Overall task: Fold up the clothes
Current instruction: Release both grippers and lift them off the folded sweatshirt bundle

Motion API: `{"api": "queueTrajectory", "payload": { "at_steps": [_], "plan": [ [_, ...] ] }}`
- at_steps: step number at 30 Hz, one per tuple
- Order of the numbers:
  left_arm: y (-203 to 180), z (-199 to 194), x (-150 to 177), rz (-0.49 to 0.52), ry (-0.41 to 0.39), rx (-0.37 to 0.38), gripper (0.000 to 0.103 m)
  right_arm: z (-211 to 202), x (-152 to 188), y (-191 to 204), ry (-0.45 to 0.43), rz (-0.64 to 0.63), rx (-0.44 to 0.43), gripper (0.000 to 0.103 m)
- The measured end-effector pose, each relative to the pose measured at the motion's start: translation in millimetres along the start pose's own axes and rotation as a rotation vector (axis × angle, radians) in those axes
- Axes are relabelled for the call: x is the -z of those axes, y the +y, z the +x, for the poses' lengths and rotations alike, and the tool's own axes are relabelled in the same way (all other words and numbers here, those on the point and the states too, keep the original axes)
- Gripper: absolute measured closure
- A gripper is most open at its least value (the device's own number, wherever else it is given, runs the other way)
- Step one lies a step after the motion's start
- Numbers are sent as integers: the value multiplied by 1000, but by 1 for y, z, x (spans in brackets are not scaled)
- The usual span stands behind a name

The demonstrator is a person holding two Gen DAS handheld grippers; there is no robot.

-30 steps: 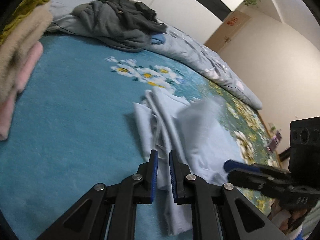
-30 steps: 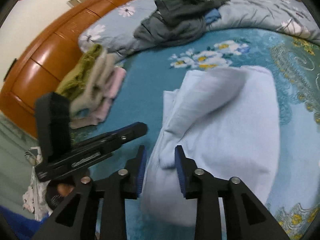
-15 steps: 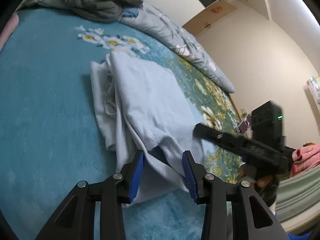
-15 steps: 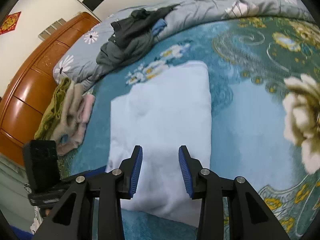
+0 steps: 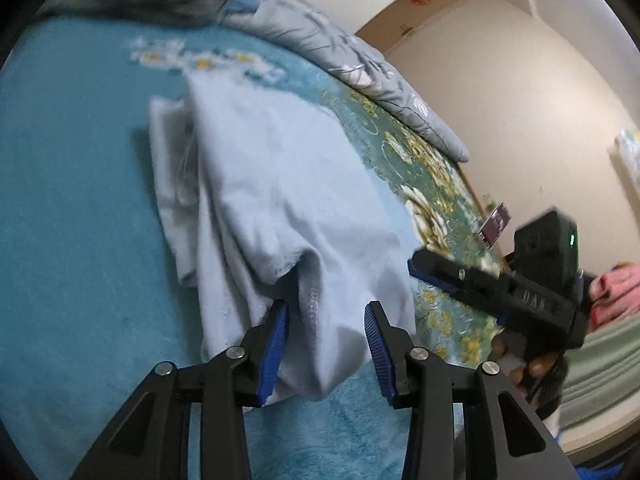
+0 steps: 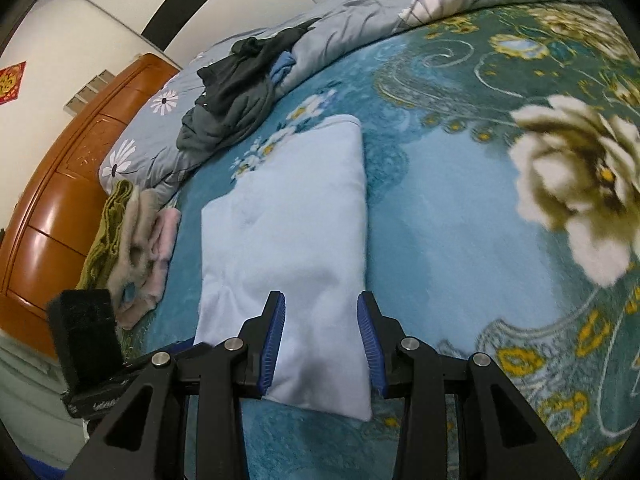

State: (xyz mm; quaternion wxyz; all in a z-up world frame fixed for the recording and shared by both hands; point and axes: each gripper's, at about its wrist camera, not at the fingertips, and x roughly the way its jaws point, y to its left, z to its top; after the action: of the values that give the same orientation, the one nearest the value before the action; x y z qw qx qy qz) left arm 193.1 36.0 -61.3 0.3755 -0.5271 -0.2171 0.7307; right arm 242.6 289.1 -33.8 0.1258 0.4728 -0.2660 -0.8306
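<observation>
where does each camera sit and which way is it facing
Left wrist: on the left gripper, looking down along its open fingers at the near end of the light blue garment; the right gripper and a hand show at right.
Right wrist: on the right gripper, facing the garment's near end and the wooden headboard; the left gripper shows lower left.
Shared: garment, teal blanket, dark clothes pile.

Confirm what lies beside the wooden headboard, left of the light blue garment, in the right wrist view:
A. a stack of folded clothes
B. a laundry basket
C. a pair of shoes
A: a stack of folded clothes, green, beige and pink layers, lies there, apart from the light blue garment.
</observation>
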Motion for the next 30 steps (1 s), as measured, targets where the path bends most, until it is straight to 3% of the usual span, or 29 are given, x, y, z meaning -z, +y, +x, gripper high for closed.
{"api": "queueTrajectory", "payload": {
  "at_steps": [4, 8, 13, 17, 22, 30],
  "plan": [
    [17, -2, -1, -110, -13, 100, 63, -1, 10, -9, -1, 27, -12, 64],
    [12, -3, 3, -72, -21, 63, 87, -4, 16, -18, -10, 61, -32, 64],
    [6, -10, 3, -50, -50, 44, 100, -9, 21, -22, -21, 75, -46, 64],
    [9, -27, 6, -30, -89, 10, 100, -16, 26, -24, -37, 83, -59, 64],
    [29, -22, 17, -66, -61, -69, 100, -15, 32, -28, -34, 96, -77, 64],
    [30, -32, 21, -60, -71, -65, 99, -7, 42, -32, 2, 108, -99, 64]
  ]
}}
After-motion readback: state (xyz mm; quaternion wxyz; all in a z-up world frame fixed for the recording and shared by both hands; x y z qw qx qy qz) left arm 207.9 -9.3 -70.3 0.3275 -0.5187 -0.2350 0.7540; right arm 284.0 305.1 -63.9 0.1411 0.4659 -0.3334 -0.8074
